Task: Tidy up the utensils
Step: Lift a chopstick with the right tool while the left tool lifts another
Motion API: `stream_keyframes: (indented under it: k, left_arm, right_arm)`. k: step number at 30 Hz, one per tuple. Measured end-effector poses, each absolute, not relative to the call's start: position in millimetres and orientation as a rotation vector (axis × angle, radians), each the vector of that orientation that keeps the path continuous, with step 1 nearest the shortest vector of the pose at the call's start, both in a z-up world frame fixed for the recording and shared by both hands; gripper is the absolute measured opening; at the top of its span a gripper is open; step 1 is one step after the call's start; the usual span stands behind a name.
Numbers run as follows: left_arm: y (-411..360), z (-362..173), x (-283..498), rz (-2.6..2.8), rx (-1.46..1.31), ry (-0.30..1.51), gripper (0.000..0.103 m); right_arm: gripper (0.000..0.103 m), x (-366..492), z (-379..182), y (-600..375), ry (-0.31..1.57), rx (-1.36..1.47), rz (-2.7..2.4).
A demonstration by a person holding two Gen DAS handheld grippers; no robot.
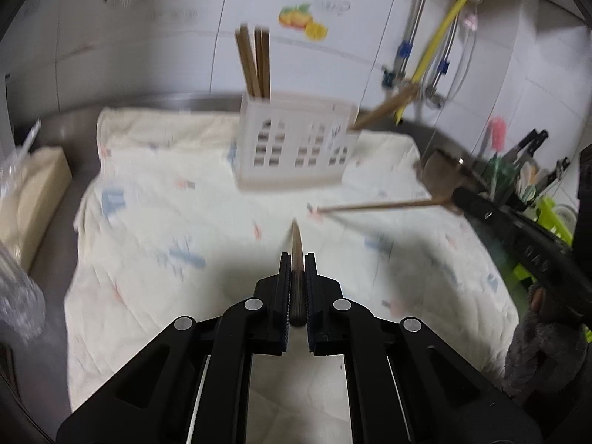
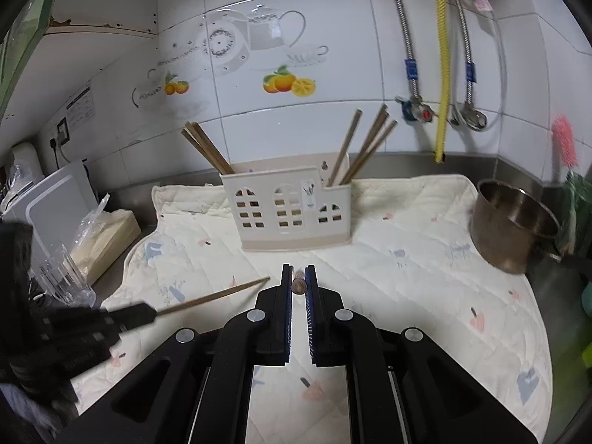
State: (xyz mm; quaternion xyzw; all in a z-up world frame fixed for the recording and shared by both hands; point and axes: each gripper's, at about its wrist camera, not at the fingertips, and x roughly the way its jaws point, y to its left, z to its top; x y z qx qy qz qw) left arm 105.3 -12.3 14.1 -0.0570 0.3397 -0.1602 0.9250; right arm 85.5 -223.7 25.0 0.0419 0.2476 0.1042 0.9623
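Note:
A white utensil holder (image 2: 292, 211) with house-shaped cut-outs stands on a pale quilted cloth (image 2: 407, 277); it also shows, blurred, in the left wrist view (image 1: 296, 148). Several wooden chopsticks (image 2: 207, 148) lean in its left end and several more (image 2: 366, 148) in its right end. My left gripper (image 1: 297, 259) is shut on a wooden chopstick (image 1: 296, 238) that points forward at the holder. My right gripper (image 2: 298, 272) is shut on another chopstick (image 2: 298, 285), seen end-on. The left gripper's chopstick (image 2: 214, 298) shows at the left of the right wrist view.
A steel pot (image 2: 514, 225) stands at the cloth's right edge. A tissue box (image 2: 107, 240) and clear plastic wrap (image 2: 66, 277) lie to the left. The tiled wall holds hoses and a yellow pipe (image 2: 442, 63). Green and pink items (image 2: 564, 144) stand at far right.

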Motion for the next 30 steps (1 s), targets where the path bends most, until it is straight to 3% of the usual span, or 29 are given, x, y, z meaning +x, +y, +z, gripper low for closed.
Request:
stream_keyframes:
  k: [20, 30]
  left_arm:
    - [-18, 98, 159, -0.429, -0.078, 0.607, 0.005]
    - [-22, 182, 185, -0.420, -0.057, 0.447, 0.005]
  right_arm:
    - [0.007, 149, 107, -215, 0.517, -0.071, 0.338]
    - [0.007, 184, 170, -231, 0.446, -0.056, 0.318]
